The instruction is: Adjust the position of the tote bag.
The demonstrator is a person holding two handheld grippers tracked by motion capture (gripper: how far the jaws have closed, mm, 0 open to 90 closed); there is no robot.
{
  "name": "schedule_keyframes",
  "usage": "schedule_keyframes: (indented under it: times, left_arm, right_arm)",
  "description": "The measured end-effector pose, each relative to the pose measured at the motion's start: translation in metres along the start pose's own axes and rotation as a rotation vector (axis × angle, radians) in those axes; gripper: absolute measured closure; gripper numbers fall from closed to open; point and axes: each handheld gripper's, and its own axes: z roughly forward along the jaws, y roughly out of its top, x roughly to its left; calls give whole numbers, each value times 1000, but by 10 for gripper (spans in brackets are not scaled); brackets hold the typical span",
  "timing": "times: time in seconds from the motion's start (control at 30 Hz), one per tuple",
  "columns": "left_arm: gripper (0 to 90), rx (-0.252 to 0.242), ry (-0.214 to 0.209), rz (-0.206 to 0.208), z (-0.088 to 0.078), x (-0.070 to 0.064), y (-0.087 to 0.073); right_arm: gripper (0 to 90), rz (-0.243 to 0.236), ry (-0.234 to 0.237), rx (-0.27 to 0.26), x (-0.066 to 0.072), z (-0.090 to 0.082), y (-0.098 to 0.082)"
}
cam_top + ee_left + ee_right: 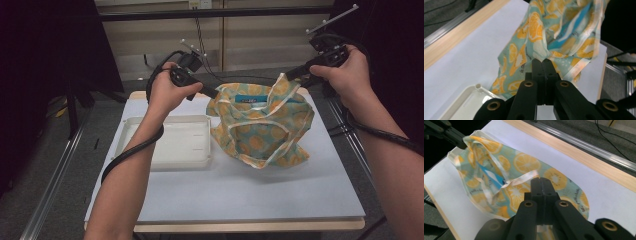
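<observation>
lemon-print cloth bag [262, 122] held up over the white table top [280, 190], right of the middle, far half lifted, near bottom edge resting on the table. teal with orange and yellow fruit slices, pale trim along the edges, a blue patch inside the open mouth. left gripper [216, 93] clamped on the far left edge of the bag, jaws pressed together with cloth pinched at the tips, seen close in the left gripper view [543, 60]. right gripper [286, 76] clamped on a pale strap at the far right corner, jaws together with the strap between them, seen close in the right gripper view [541, 180]. white tray [172, 142] lying flat on the table just left of the bag, near the left hand [167, 92]. right hand [345, 72] up high at the far right.
</observation>
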Motion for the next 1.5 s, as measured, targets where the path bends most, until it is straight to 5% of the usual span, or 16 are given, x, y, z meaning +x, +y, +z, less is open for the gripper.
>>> schedule_keyframes:
  times: [0.23, 0.43, 0.47, 0.6, 0.73, 0.97, 1.13, 1.37, 1.5]
  left_arm:
    - [900, -6, 46, -87, 2, 25, -17]
    - [900, 25, 52, -123, 11, 33, -30]
    - [900, 55, 53, -85, 10, 36, -30]
    - [900, 57, 61, -89, 14, 37, -34]
    - [865, -1, 63, -84, 15, 30, -34]
    - [411, -68, 92, 17, 5, 12, -26]
    - [323, -59, 85, 88, 1, -3, -20]
    - [304, -4, 92, 209, 25, -13, -16]
    - [524, 1, 47, 214, 35, -11, -12]
  right_arm:
    - [900, -2, -65, 58, -12, 10, -6]
    - [900, -6, -64, 127, -17, 25, -14]
    - [900, -12, -63, 152, -15, 29, -16]
    - [900, -13, -57, 180, -15, 36, -22]
    - [900, -10, -54, 183, -16, 38, -27]
    - [900, -11, -56, 196, -17, 39, -32]
    - [900, -10, -55, 203, -15, 39, -33]
    - [900, -6, -59, 208, -12, 40, -33]
    - [900, -8, -50, 210, -12, 41, -33]
